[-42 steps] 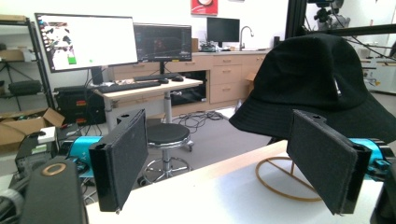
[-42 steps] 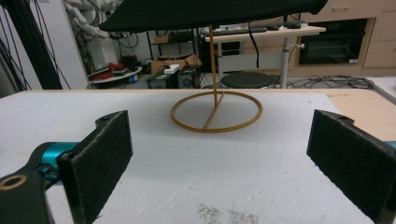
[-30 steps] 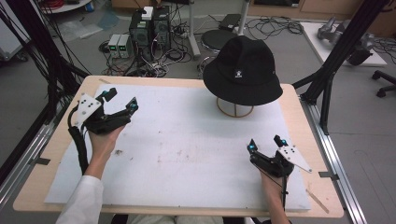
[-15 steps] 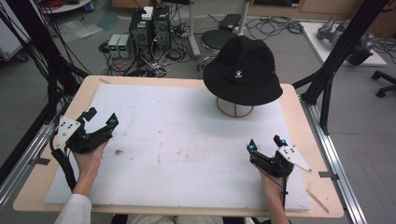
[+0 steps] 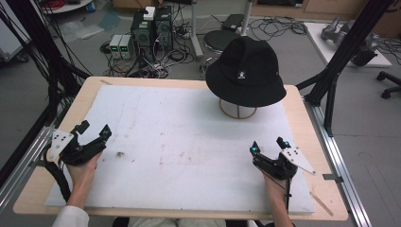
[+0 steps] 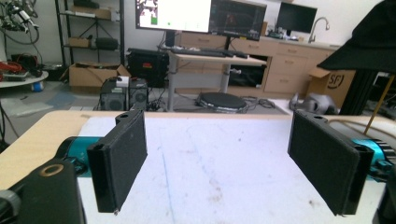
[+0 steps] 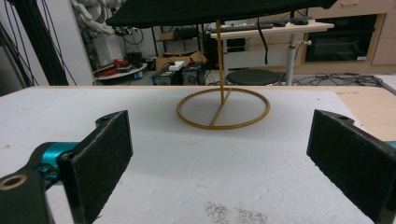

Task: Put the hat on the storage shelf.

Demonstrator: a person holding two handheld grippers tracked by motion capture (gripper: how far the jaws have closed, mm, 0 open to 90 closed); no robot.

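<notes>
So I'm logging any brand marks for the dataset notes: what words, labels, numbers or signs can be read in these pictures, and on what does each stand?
"SF": on the cardboard box on the floor behind the table, in the left gripper view.
Small white logo on the front of the black hat: too small to read.
Bright monitor screens on the desk, in the left gripper view: content blurred, unreadable.
Left gripper and right gripper: no lettering visible.

Left hand-held gripper (image 5: pixel 93 132) and right hand-held gripper (image 5: pixel 268 145) rest low, jaws spread wide.
</notes>
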